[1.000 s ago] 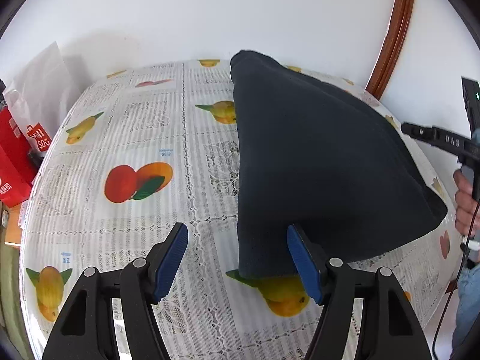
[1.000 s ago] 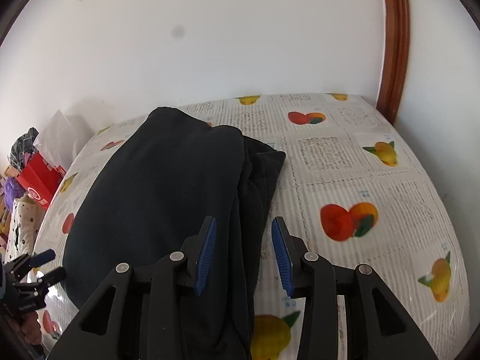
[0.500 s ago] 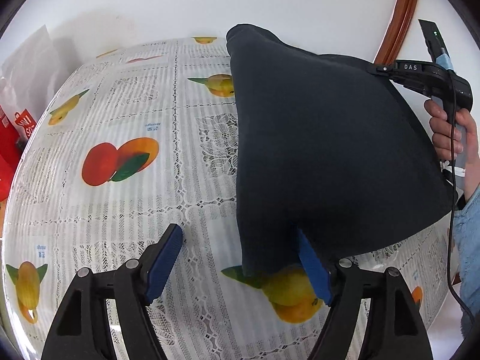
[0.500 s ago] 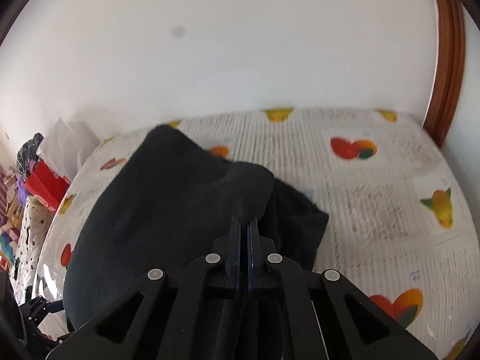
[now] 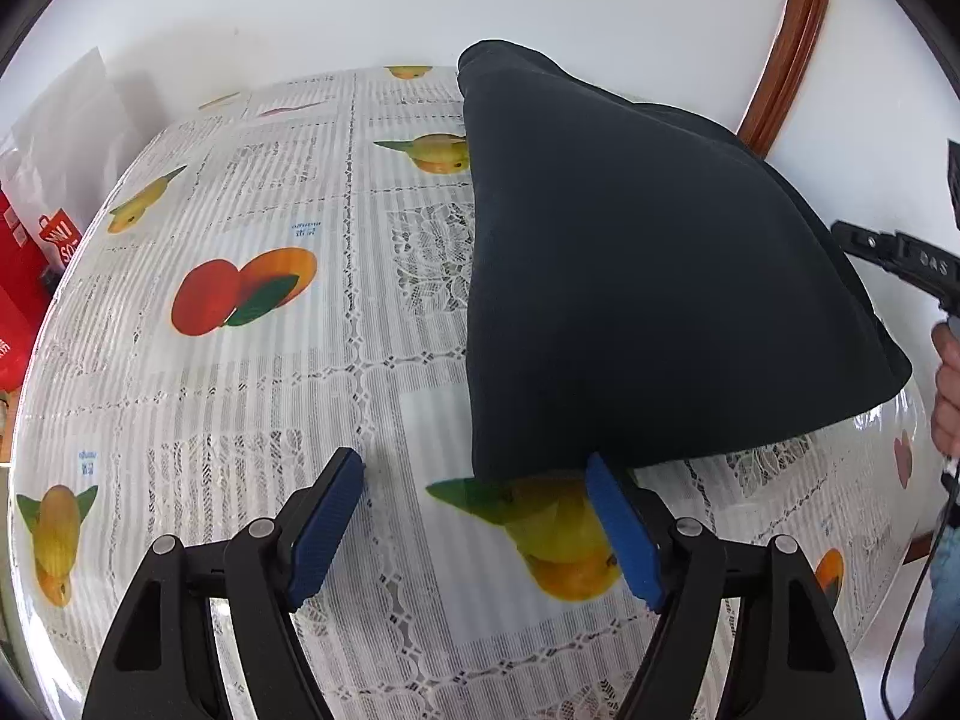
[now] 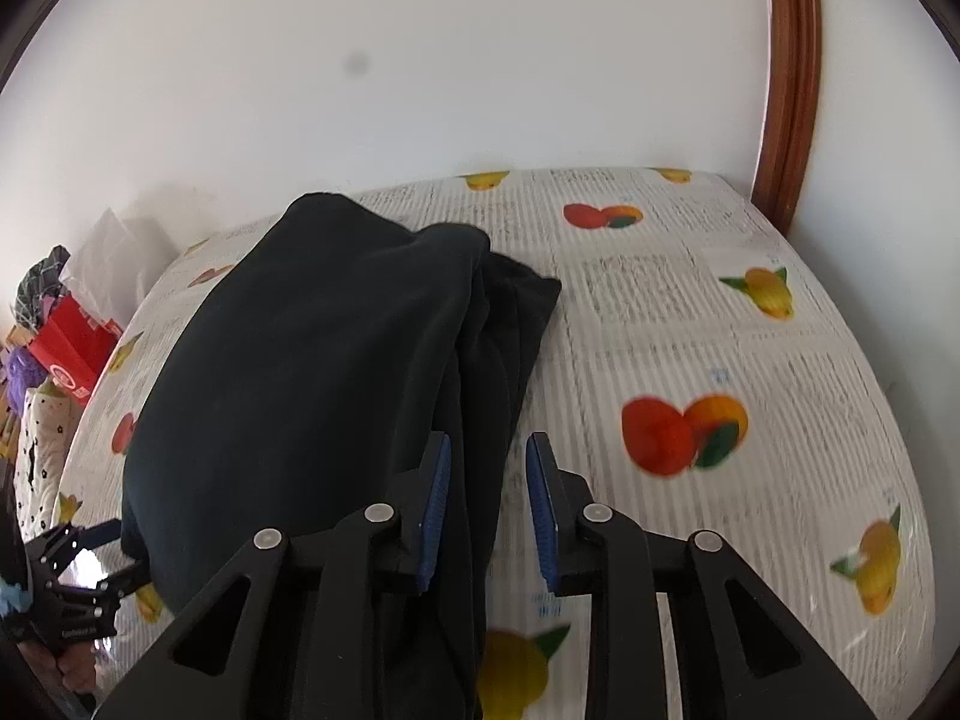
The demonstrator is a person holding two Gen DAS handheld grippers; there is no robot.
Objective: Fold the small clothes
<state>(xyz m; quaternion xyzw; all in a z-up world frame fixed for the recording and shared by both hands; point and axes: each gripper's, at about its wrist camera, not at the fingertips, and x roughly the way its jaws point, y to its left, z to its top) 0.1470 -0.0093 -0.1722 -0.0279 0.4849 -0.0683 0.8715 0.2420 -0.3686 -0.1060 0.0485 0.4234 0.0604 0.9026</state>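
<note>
Lying folded on a table covered with a fruit-print cloth [image 5: 252, 396], a dark navy garment [image 5: 630, 276] takes up one side of the surface, its layered edge showing in the right wrist view – the left gripper [image 5: 474, 531] hovers at the garment's near corner with its blue pads spread wide, one pad just beside the fabric's edge and the other over bare tablecloth, gripping nothing. The right gripper [image 6: 487, 504] has just been opening after a pinch; its jaws now stand a narrow way apart, with the garment's edge and a strip of tablecloth between them and the pads not pressing on the fabric. A person's hand [image 5: 948, 384] holds that gripper's handle at the picture's right edge. Red shopping bags [image 6: 72, 348] and white paper sit against the pale wall – beyond the table's far side, a brown wooden door frame [image 6: 786, 84] runs up the corner
</note>
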